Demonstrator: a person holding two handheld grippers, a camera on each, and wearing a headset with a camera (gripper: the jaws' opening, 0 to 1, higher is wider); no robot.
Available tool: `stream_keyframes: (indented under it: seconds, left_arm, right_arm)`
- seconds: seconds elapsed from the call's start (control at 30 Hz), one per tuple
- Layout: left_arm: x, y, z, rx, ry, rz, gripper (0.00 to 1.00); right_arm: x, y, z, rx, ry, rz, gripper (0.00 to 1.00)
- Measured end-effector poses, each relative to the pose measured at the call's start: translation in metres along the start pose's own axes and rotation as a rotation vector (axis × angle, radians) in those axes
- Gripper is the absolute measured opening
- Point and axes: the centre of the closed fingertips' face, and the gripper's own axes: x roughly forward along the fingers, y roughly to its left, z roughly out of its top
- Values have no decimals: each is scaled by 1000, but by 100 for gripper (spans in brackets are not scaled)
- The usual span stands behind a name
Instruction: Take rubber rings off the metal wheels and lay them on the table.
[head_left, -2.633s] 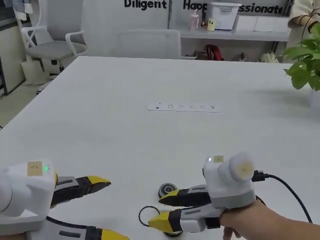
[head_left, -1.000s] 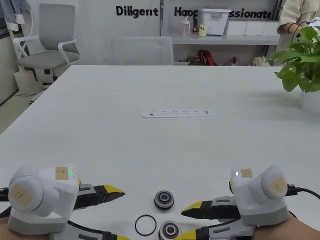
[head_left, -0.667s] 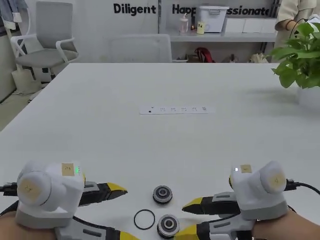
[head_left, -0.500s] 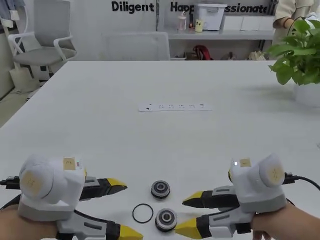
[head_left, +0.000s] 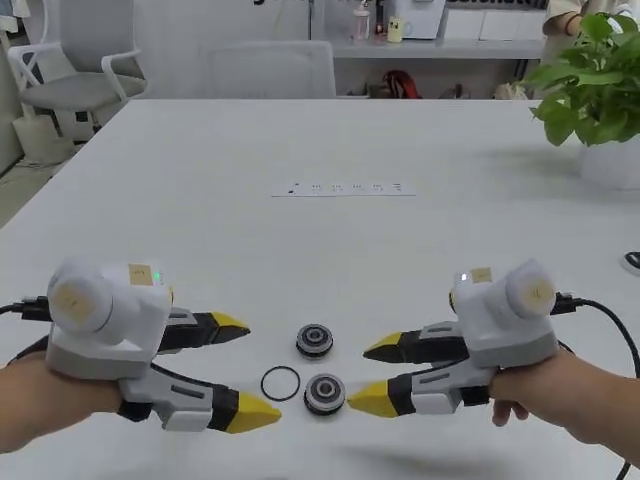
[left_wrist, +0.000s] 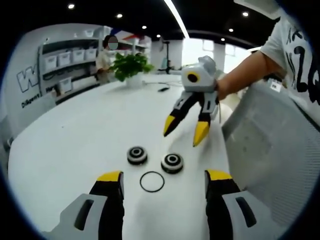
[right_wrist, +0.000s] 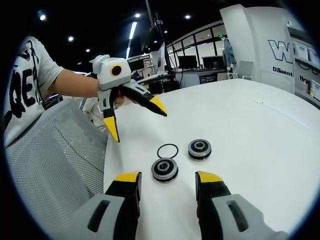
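Observation:
Two metal wheels with dark rims lie near the table's front edge, one farther (head_left: 314, 341) and one nearer (head_left: 324, 393). A loose black rubber ring (head_left: 262, 383) lies flat just left of the nearer wheel. My left gripper (head_left: 250, 368) hovers open to the left of them, and my right gripper (head_left: 367, 375) is open to their right; neither touches anything. In the left gripper view the ring (left_wrist: 140, 182) lies just ahead of the open jaws, with both wheels (left_wrist: 137, 155) (left_wrist: 172, 163) beyond. In the right gripper view one wheel (right_wrist: 165, 170) sits between the jaw tips, the other wheel (right_wrist: 200, 149) and the ring (right_wrist: 158, 151) behind.
A white power strip (head_left: 343, 188) lies mid-table. A potted plant (head_left: 590, 80) stands at the far right. The right gripper's cable (head_left: 612, 330) trails off right. A grey mesh chair back (left_wrist: 270, 145) is at the table's near side.
The right gripper has drawn back to the right, off the nearer wheel. The left gripper has come closer. The head camera has tilted down. Ring and wheels have stayed in place.

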Motion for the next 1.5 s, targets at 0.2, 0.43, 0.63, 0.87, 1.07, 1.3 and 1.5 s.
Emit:
stream_keyframes:
  seconds: [0.2, 0.43, 0.63, 0.87, 1.07, 1.3, 1.5]
  left_arm:
    - [2, 8, 2, -11, -9, 12, 63]
    - [7, 8, 3, -12, -13, 13, 58]
    - [13, 2, 4, -7, -6, -4, 57]
    - [20, -2, 3, 0, 11, -21, 54]
    - [28, -7, 5, 8, 12, -37, 52]
    - [38, -13, 3, 15, 31, -62, 48]
    - [46, -18, 4, 7, 32, -77, 42]
  right_arm:
    - [3, -2, 1, -22, 1, 5, 40]
    - [13, -3, 2, -45, 0, 15, 37]
    - [19, 0, 0, -64, 12, 34, 35]
    - [21, 3, -7, -90, 33, 46, 34]
    - [20, 2, -10, -96, 34, 43, 32]
    - [20, 3, -12, -94, 40, 47, 32]
    - [20, 3, -13, -91, 42, 47, 31]
